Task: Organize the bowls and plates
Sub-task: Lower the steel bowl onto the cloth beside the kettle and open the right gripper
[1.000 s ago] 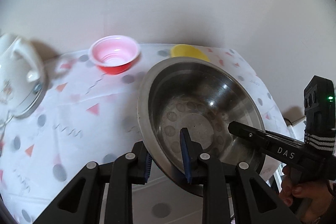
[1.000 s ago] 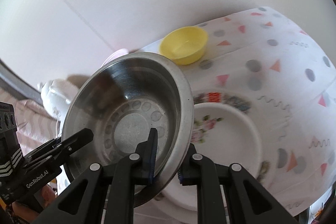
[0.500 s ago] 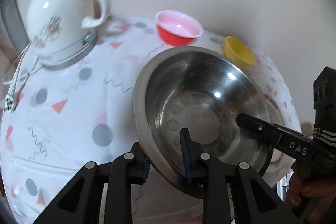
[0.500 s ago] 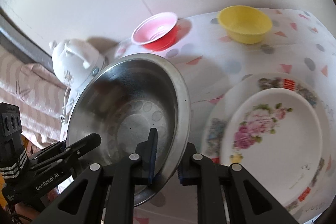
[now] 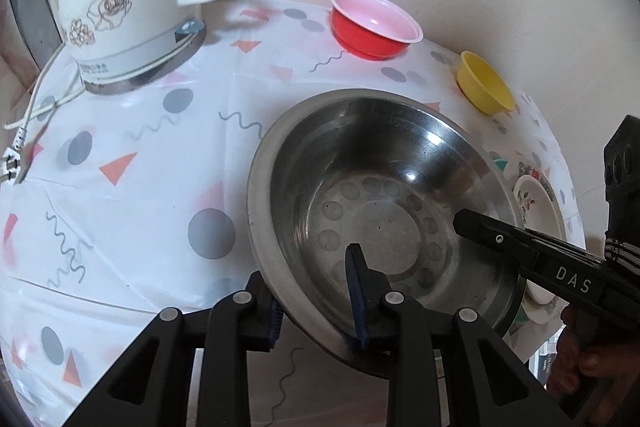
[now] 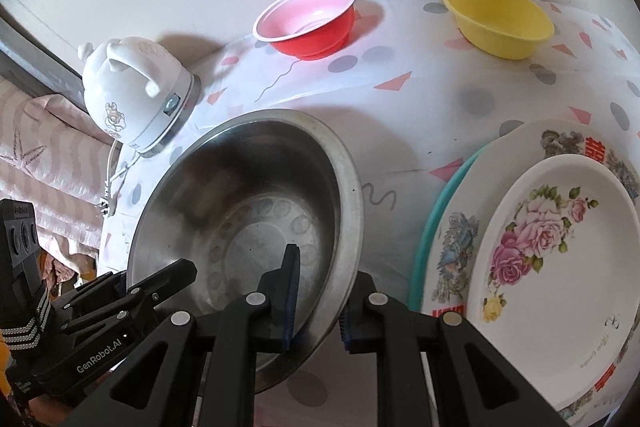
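steel bowl [image 5: 384, 211] held by both grippers over the tabletop [image 5: 132, 187], tilted. left gripper [image 5: 316, 299] closed on the bowl's rim at its 7 o'clock in the left wrist view: one finger inside the bowl, one outside under the rim. right gripper [image 6: 318, 301] closed on the opposite rim, at the bowl's 5 o'clock in the right wrist view, again one finger inside and one outside. each gripper also shows in the other's view: right gripper's fingers reach into the bowl from 3 o'clock in the left view, left gripper's from 8 o'clock in the right view. a person's hand [image 5: 580, 355] shows at the lower right of the left view, on the right gripper's handle.

from the bowl in the right wrist view: red bowl [image 6: 308, 23] at 12 o'clock near the wall, yellow bowl [image 6: 500, 19] at 1 o'clock, also by the wall, well apart from the red one. stack of plates [image 6: 452, 247] at 3 o'clock, just beside the steel bowl: floral plate [image 6: 560, 267] on top, a larger patterned plate under it, a teal rim at the bottom. white kettle [image 6: 136, 95] on its base at 10 o'clock, cord trailing off the tabletop edge. tabletop has a white cover with grey dots and pink triangles.
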The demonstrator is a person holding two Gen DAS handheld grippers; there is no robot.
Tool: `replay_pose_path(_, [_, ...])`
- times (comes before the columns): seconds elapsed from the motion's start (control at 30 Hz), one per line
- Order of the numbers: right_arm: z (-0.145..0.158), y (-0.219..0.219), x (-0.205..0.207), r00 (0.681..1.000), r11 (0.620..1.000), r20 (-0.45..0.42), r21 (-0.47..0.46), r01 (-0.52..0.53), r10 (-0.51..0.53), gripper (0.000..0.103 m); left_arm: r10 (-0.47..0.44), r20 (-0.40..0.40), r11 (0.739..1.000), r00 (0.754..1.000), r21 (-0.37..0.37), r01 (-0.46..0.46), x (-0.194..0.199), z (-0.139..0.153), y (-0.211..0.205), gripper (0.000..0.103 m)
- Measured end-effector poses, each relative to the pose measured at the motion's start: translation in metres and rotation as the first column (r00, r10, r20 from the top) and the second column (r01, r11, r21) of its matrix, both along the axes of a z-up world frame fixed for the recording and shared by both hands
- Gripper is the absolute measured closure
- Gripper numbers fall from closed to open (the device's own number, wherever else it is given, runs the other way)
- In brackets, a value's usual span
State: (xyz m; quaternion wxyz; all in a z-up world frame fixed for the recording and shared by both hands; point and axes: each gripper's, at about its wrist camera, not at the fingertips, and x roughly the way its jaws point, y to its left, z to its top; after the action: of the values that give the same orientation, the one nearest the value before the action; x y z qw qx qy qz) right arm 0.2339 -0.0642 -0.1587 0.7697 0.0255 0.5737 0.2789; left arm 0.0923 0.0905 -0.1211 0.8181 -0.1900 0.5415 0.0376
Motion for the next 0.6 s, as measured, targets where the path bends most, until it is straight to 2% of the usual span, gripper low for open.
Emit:
replay_pose_path(0.2, [0.002, 0.003, 0.004, 1.0, 1.0, -0.019, -0.002, 0.006, -0.006, 0.084, 0.01, -0.031, 1.0, 0.999, -0.018, -0.011, 0.004, -0.009, 0.004, 0.076])
replay_pose_path(0.27, [0.009, 0.002, 0.004, 1.0, 1.0, -0.021, 0.019, 0.002, -0.001, 0.078, 0.015, -0.045, 0.999, 0.999, -0.032, -0.017, 0.004, -0.014, 0.006, 0.076])
replay_pose_path(0.37, [0.015, 0.002, 0.005, 1.0, 1.0, -0.012, -0.011, -0.018, 0.018, 0.077, 0.015, -0.056, 0.999, 0.998, -0.042, -0.018, 0.006, -0.019, 0.007, 0.076])
replay_pose_path(0.6, [0.01, -0.016, 0.008, 0.996, 0.999, -0.084, -0.032, 0.013, -0.016, 0.077, 0.008, -0.059, 0.999, 0.998, -0.044, -0.01, 0.009, -0.022, 0.007, 0.076])
